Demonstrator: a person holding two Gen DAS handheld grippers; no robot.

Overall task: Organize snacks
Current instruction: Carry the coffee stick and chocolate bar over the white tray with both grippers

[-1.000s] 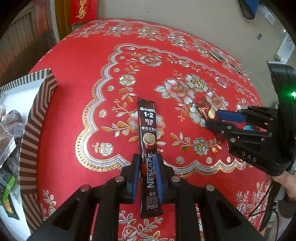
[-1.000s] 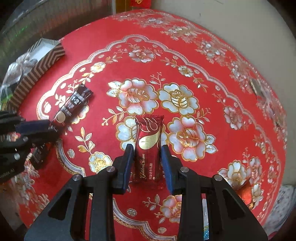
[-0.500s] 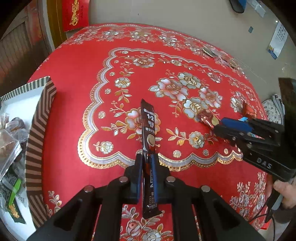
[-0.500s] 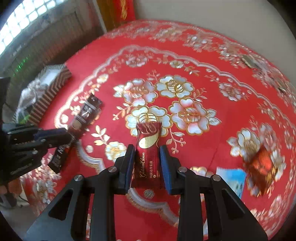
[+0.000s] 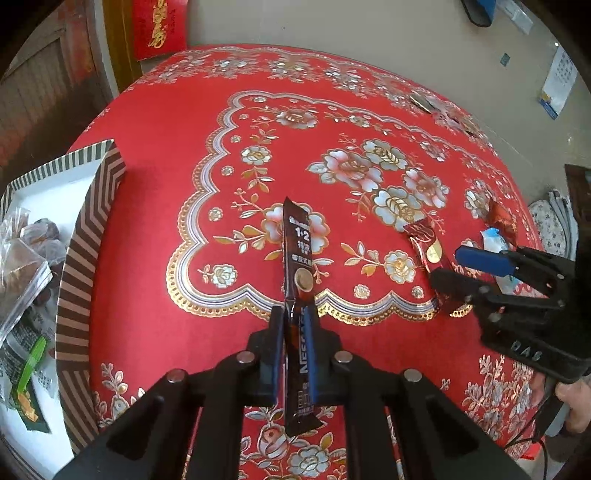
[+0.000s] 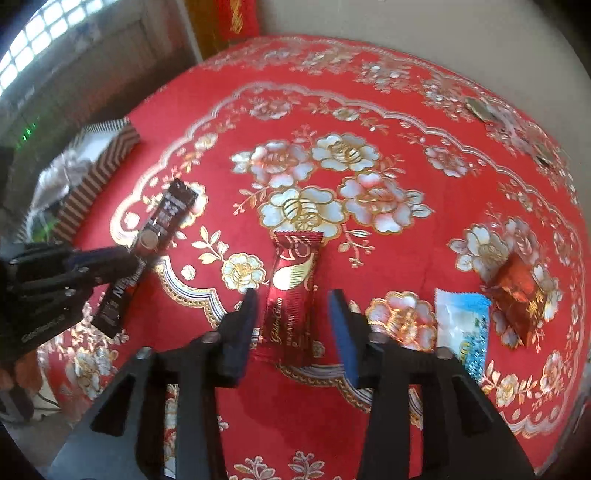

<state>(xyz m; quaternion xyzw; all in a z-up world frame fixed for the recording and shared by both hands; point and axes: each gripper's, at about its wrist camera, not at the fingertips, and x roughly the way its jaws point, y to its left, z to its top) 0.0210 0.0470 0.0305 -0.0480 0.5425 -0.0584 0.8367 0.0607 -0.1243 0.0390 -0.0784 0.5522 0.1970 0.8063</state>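
The left gripper (image 5: 295, 325) is clamped tight on the dark Nescafé coffee stick (image 5: 298, 258), both pads squeezing the sachet near its middle, the printed end poking forward over the red floral tablecloth (image 5: 166, 166) and the tail end hanging back between the arms. Over on the right, the right gripper (image 6: 293, 306) has just been opening: its jaws stand apart now, and the red-and-gold wafer bar (image 6: 291, 291) lies flat on the cloth between them, with clear gaps on both sides, neither pad pressing it. Just right of that gripper sits a white-and-blue candy wrapper (image 6: 461, 325), and beside that, further right, a crinkled red foil sweet (image 6: 519, 291). Out at the left edge of the table, the brown-and-cream striped box (image 5: 85, 236) holds a heap of bagged snacks (image 5: 26, 258), including a green-labelled packet (image 5: 26, 384). At the lower right of the left view, a hand (image 5: 574, 402) grips the right tool's handle. A red hanging with gold characters (image 5: 159, 26) shows behind the table.
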